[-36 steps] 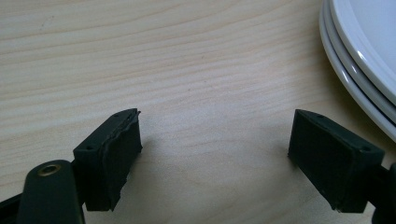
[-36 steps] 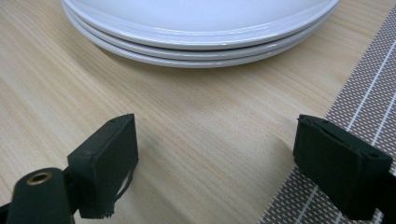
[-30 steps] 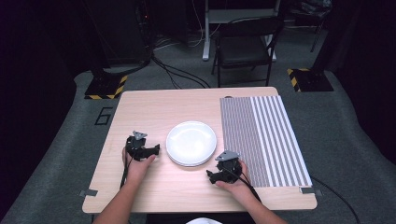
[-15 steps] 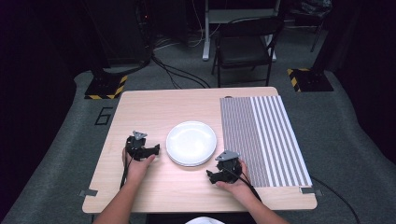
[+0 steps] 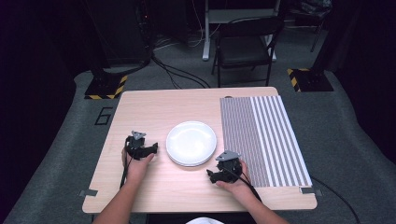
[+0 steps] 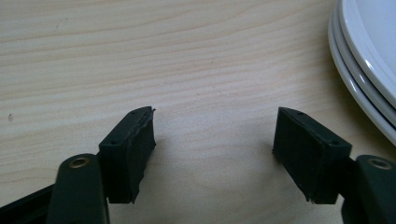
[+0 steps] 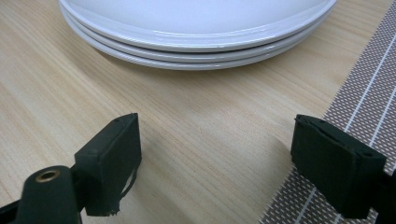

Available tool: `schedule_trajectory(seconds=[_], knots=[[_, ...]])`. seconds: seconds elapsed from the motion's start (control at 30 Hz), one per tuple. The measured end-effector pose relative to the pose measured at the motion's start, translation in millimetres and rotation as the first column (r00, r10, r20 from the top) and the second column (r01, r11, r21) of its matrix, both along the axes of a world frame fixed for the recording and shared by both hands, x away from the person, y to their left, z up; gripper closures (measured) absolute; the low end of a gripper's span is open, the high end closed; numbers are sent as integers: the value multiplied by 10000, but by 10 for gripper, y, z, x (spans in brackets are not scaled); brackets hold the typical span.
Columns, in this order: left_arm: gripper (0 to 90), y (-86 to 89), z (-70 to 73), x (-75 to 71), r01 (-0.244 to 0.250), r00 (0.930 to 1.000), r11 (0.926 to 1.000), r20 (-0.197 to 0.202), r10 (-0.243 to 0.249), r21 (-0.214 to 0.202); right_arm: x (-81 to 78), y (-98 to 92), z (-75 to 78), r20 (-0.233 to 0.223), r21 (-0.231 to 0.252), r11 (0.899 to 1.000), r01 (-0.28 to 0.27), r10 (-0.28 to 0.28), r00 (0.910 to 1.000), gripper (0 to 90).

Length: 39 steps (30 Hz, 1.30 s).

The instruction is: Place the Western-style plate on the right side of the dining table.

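Observation:
A stack of three white plates (image 5: 191,143) sits in the middle of the wooden table (image 5: 159,107). My left gripper (image 5: 150,150) rests on the table just left of the stack, open, with bare wood between its jaws (image 6: 212,154); the plates' rims (image 6: 364,79) show at the right of the left gripper view. My right gripper (image 5: 212,176) lies near the front edge, below and right of the stack, also open with nothing between its fingers (image 7: 217,163). The plates (image 7: 196,32) lie just ahead of it in the right gripper view.
A grey striped placemat (image 5: 261,137) covers the table's right side; its edge (image 7: 359,107) runs beside my right gripper. Beyond the table stand a black chair (image 5: 245,44) and floor cables (image 5: 177,74). Yellow-black marked bases (image 5: 105,86) sit on the floor.

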<state>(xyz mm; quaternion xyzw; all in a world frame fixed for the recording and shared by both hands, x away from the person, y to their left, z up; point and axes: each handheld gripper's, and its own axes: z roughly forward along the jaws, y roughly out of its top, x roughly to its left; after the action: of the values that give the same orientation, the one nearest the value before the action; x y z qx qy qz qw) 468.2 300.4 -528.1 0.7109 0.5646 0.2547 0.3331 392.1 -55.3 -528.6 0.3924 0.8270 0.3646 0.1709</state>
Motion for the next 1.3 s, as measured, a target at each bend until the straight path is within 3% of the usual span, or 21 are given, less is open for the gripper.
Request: schedule_trajectory(seconds=[0.23,0.5,0.6,0.8,1.07,1.3], knots=[[390,26,14,-2,-73,10000,10000,-19,73,-9,-14,-16,5,124,147,9995,277,-278,9995,259],[447,-14,75,-11,-89,9999,9990,-127,84,-431,-31,-46,33,181,257,9987,440,-445,9988,315],[463,-74,130,16,29,9999,9991,-96,-33,-423,-15,-74,85,89,283,9984,481,-484,9988,347],[480,-205,309,35,387,9992,9959,139,-377,-818,7,-149,173,-13,523,9960,730,-730,9973,401],[490,-342,444,122,924,9956,9909,-45,-932,-975,16,-176,191,-125,672,9953,701,-694,9975,420],[503,-469,543,219,1113,9935,9827,-82,-1138,-1481,30,-199,197,-32,712,9949,712,-712,9975,417]])
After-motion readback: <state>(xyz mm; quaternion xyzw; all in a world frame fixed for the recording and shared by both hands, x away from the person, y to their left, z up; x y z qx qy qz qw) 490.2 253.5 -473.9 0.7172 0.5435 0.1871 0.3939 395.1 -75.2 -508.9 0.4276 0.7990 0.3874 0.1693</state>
